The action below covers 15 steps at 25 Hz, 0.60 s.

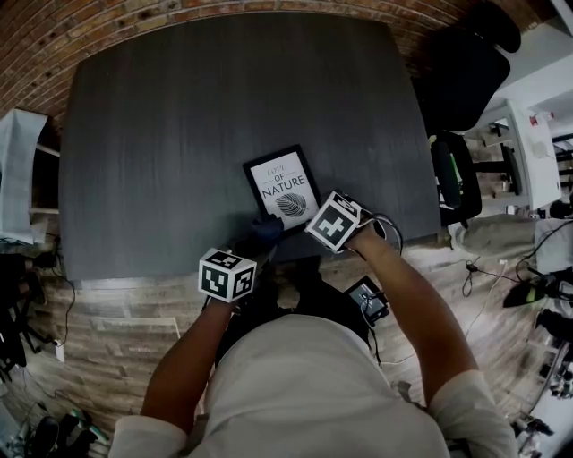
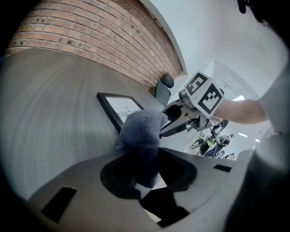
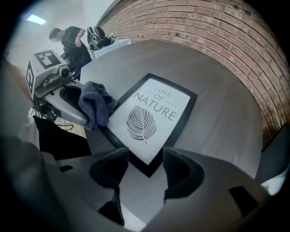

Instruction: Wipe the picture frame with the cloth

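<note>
A black picture frame (image 1: 283,188) with a leaf print and the words "OF NATURE" lies flat on the dark grey desk (image 1: 161,134), near the desk's front edge and turned slightly off square. In the head view, a dark blue cloth (image 1: 266,229) sits at the frame's 7 o'clock corner. The right gripper view shows the cloth (image 3: 95,106) lapping over the black border of the frame (image 3: 154,115) on that side.

The left tool (image 1: 258,240) comes in from 7 o'clock and pinches the cloth. Its own view shows the cloth (image 2: 140,131) bunched between the two pads of the tool (image 2: 147,170), with the frame (image 2: 115,106) just beyond at 11 o'clock.

The right tool (image 1: 320,225) stands steeply over the frame's 5 o'clock corner. In its own view the jaws of the tool (image 3: 146,170) are spread with nothing clamped, and the corner shows in the gap between them. Whether they touch the frame cannot be told. The two tools are close together, one on each side of the frame's near edge.

A brick wall (image 1: 224,11) runs behind the desk at 12 o'clock. A black office chair (image 1: 461,72) stands off the desk's corner at 2 o'clock.
</note>
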{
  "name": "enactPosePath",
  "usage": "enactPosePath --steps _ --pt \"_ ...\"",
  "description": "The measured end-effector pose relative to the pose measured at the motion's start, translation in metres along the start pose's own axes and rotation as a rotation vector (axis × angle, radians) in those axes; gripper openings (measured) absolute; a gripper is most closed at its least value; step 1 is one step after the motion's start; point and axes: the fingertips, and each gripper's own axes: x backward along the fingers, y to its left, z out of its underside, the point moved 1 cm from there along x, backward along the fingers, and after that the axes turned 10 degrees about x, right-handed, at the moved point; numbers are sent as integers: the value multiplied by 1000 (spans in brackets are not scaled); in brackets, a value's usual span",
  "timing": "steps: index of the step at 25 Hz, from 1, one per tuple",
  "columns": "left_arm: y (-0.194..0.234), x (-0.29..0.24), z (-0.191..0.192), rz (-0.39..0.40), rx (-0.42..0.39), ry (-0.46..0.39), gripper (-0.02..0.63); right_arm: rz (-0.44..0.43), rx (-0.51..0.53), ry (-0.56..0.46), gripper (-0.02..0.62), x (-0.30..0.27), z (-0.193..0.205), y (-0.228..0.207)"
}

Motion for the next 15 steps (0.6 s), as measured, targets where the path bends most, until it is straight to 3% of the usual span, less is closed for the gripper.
enactPosePath --steps 7,15 --pt "-1 18 3 53 25 -28 114 16 -64 -26 230 -1 -4 3" --pt "20 59 -9 41 60 -120 114 46 -178 -43 230 -5 -19 11"
